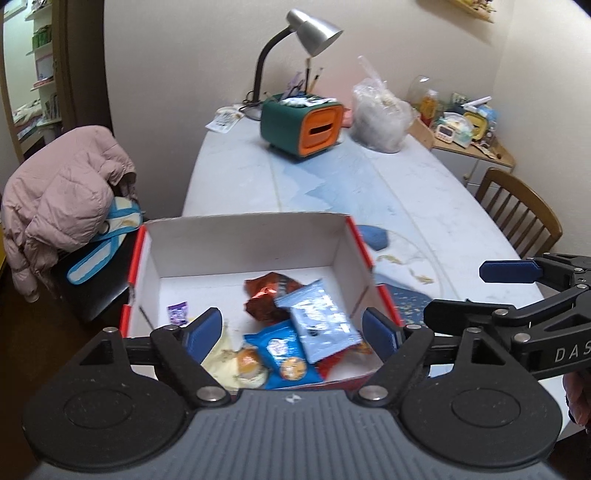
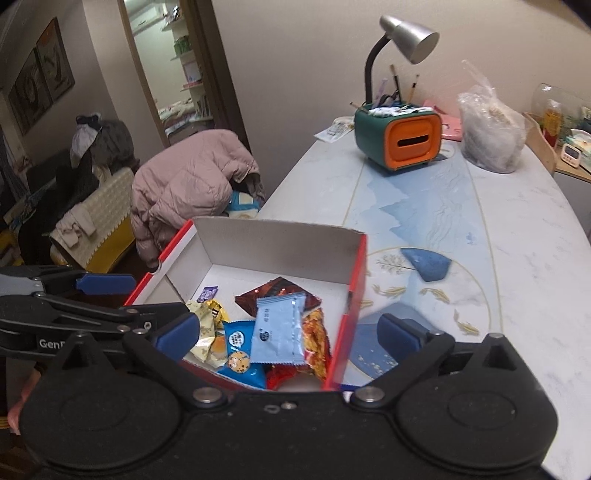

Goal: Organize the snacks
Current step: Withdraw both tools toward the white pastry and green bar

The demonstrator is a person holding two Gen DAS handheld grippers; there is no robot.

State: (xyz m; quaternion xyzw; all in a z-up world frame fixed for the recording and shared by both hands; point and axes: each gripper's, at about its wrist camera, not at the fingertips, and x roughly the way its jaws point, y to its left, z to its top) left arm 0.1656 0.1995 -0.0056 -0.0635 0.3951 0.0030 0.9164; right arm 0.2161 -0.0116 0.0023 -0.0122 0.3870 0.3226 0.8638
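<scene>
A cardboard box (image 1: 243,243) (image 2: 280,243), red outside and white inside, stands on the table's near left corner. Its near half holds a pile of snacks. A light blue packet (image 1: 317,325) (image 2: 279,332) lies on top, over a blue cookie packet (image 1: 280,354) (image 2: 238,350), a brown foil packet (image 1: 269,295) (image 2: 280,291) and a cream wrapper (image 1: 229,358). A small purple sweet (image 1: 178,312) (image 2: 207,293) lies apart. My left gripper (image 1: 293,332) (image 2: 122,299) hovers open above the pile, holding nothing. My right gripper (image 2: 288,332) (image 1: 480,291) is open wide beside it over the box's right wall, also holding nothing.
At the far end of the pale blue patterned table (image 1: 424,192) stand a green and orange organiser (image 1: 301,127), a desk lamp (image 1: 314,29) and a filled plastic bag (image 1: 380,118). A blue lump (image 2: 426,264) lies right of the box. A pink jacket (image 1: 62,195) covers a chair on the left; a wooden chair (image 1: 517,210) stands right.
</scene>
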